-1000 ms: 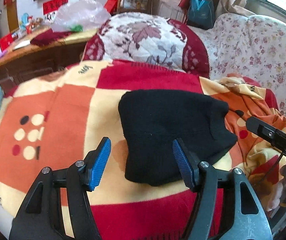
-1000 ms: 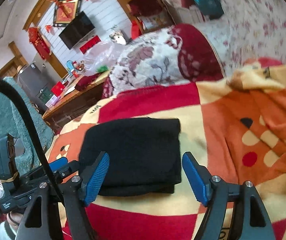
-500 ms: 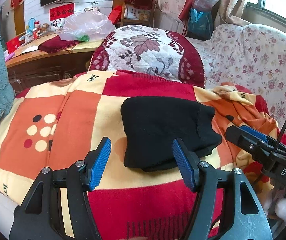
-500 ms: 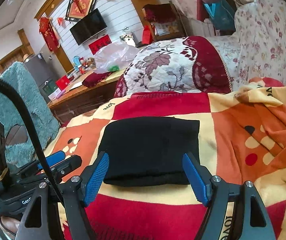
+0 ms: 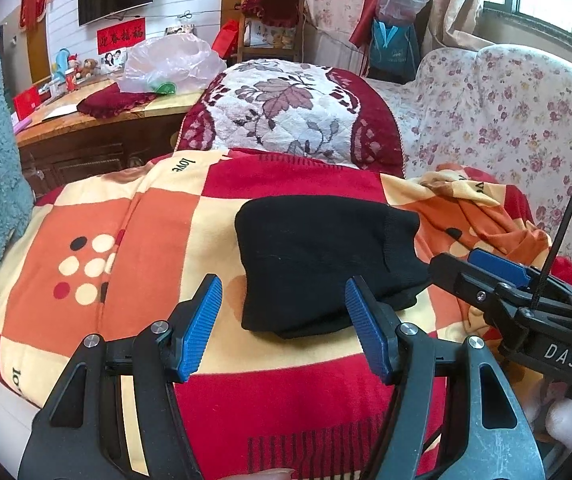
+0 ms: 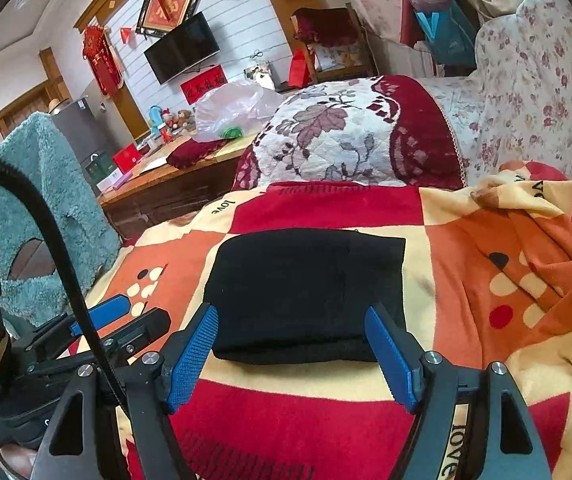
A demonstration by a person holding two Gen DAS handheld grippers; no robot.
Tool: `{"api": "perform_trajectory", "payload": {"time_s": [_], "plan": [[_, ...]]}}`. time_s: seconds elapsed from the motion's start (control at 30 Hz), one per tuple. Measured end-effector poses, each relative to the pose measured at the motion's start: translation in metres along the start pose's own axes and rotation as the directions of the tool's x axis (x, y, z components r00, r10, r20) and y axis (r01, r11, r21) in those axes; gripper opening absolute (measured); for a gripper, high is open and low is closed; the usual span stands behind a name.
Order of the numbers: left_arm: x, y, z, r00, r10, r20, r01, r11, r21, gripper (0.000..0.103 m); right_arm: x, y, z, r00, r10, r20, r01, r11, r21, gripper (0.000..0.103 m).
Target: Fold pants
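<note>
Lying folded – pants [image 6: 305, 292] beyond right gripper [image 6: 291, 354]

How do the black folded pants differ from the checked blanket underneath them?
The pants are plain black; the blanket is patterned in red, orange and cream squares with dots and the word "love". The pants are a small, neatly folded bundle; the blanket spreads wide beneath them. The pants lie flat; the blanket is rumpled at the right. Both are soft fabric, and neither pair of tongs, left or right, touches them.
</note>
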State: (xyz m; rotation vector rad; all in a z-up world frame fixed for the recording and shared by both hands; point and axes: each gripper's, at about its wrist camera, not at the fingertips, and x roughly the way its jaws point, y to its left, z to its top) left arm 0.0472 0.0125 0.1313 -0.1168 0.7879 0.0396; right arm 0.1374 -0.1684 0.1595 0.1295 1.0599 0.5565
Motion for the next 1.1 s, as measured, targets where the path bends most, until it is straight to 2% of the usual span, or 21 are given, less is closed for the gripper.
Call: {"api": "perform_trajectory", "payload": {"time_s": [0.73, 1.03, 1.1], "plan": [[0.000, 0.000, -0.002, 1.000, 0.000, 0.002, 0.000, 1.000, -0.001, 0.065, 0.007, 0.001, -0.004, 1.000, 0.001, -0.027, -0.002, 1.000, -0.004, 0.074], [-0.007, 0.000, -0.007, 0.998, 0.011, 0.065, -0.011, 1.000, -0.006, 0.064, 0.009, 0.002, -0.008, 0.999, 0.001, -0.036, -0.002, 1.000, -0.008, 0.074], [-0.007, 0.001, -0.011, 0.999, -0.004, 0.044, 0.004, 1.000, -0.003, 0.064, 0.008, 0.002, -0.008, 0.999, -0.001, -0.039, 0.001, 1.000, -0.011, 0.074]]}}
